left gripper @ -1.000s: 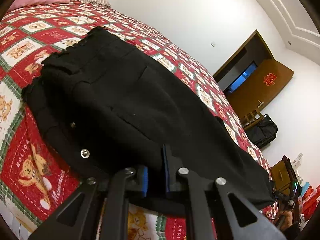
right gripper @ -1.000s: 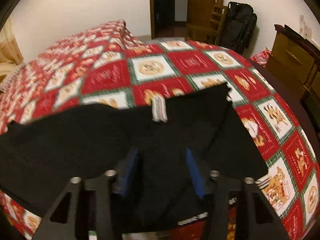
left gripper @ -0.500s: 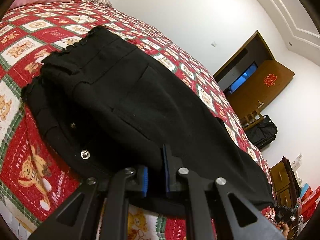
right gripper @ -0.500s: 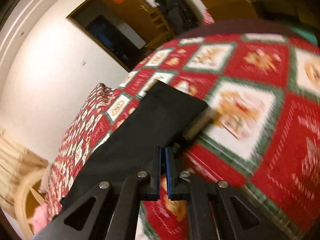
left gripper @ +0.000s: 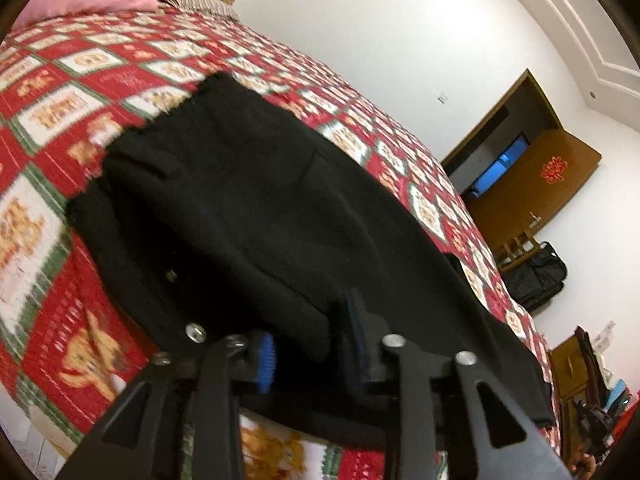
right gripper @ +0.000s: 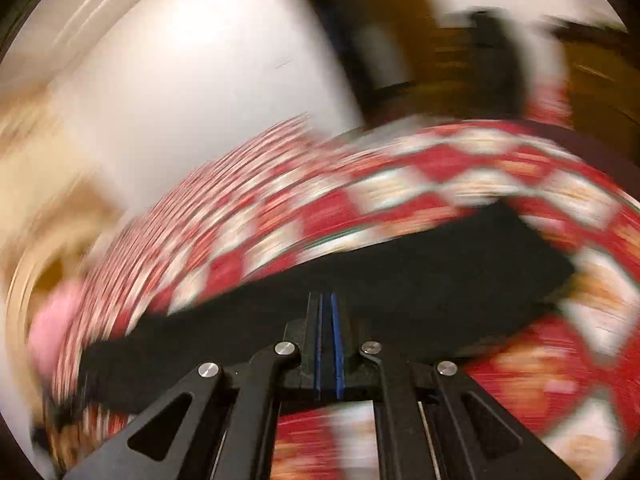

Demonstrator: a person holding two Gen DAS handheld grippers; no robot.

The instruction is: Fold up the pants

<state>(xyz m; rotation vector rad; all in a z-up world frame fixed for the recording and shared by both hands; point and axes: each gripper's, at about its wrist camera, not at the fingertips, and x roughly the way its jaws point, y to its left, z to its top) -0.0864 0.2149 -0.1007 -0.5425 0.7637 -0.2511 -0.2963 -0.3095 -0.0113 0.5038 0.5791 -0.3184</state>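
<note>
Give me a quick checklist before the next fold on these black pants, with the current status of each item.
1. Left gripper free of cloth: not ok, jaws opening, a fold of the black pants between the pads.
2. Right gripper shut: ok.
3. Right gripper holding cloth: cannot tell, the view is blurred.
4. Pants lying on the quilt: ok.
5. Waist snap button visible near the left fingers: ok.

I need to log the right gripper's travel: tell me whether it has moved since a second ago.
Yes. The right gripper has swung off the pants: they filled the view before, and now show as a band on the quilt, with the wall taking the upper left.
</note>
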